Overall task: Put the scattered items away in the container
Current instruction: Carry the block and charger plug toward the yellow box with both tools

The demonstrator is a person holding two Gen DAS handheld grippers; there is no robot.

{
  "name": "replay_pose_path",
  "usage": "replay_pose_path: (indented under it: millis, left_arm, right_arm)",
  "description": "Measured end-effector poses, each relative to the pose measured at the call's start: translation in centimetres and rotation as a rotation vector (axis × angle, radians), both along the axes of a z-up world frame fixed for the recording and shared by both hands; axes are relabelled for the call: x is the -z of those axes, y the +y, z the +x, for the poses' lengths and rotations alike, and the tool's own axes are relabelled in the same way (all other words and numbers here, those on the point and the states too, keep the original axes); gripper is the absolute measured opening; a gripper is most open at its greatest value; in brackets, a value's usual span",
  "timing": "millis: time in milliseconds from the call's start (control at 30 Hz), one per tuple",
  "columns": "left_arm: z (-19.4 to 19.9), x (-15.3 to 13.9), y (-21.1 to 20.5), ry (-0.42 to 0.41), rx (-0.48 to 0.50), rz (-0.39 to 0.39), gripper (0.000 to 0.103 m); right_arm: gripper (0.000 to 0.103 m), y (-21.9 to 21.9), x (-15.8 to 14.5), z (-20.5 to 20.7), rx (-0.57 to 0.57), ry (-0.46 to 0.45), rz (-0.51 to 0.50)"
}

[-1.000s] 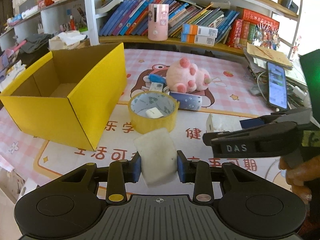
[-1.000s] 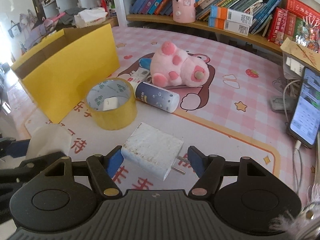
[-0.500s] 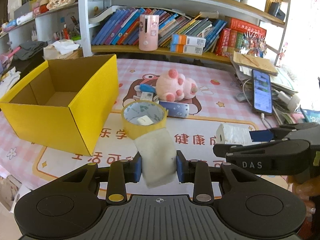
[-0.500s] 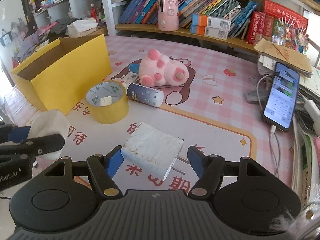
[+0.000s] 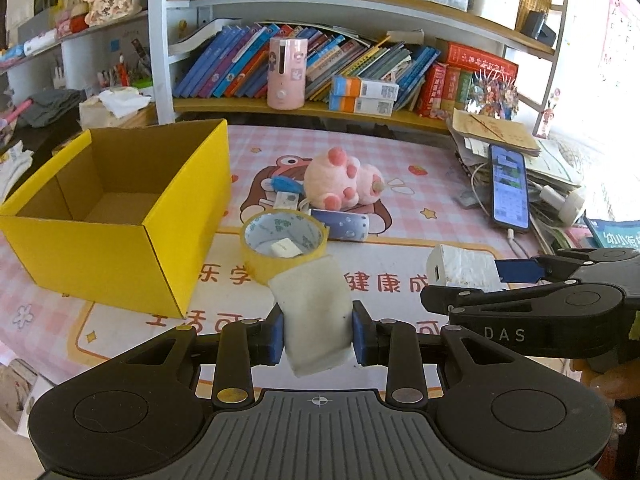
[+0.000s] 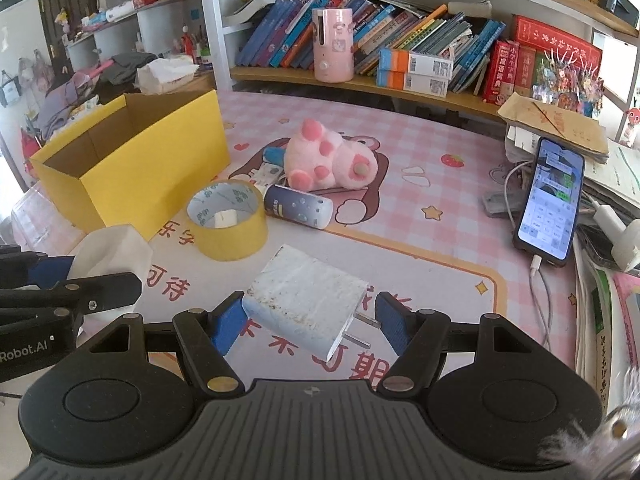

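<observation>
Both tongs are full now and have come up off the surface a bit since a moment ago. Left tongs are squeezed tight on a soft white pad, which now hangs in the air. Right tongs are clamped on a white plug, with its two metal pins poking out toward 4 o'clock. In the left view, the yellow box sits at 10 o'clock from the pad, open on top and with nothing in it that I can see. That means the picking up part looks done, and the next job is likely to carry both things over the box and let go. More stuff waits on the surface: a tape roll just past the pad at 12 o'clock, a blue can beside it, and a pink plush behind. So the tidy job has only just begun.
</observation>
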State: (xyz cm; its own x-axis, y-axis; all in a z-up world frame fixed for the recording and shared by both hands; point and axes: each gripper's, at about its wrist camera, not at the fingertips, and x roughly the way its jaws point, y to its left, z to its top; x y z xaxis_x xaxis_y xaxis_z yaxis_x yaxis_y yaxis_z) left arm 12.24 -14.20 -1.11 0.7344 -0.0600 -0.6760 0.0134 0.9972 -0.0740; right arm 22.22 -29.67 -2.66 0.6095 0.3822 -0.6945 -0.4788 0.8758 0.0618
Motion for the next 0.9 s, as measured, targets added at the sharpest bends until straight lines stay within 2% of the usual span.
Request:
replay_pose_path:
  millis: [467,667,900]
  left_arm:
    - [0.0,-0.8,-0.5,-0.011,-0.011,0.021,0.03]
    - [0.0,-0.3,-0.1,-0.009,0.024,0.0,0.03]
    - [-1.4,-0.3,2.2,-0.041,0.07,-0.033,0.03]
  right_arm:
    - [0.068,-0.3,-0.3,0.3,-0.019,-0.002,0.024]
    - [0.068,0.0,-0.3,-0.2,0.003,-0.005,0.008]
    - [0.068,2.0,-0.4,-2.2,0.043,-0.015,-0.023]
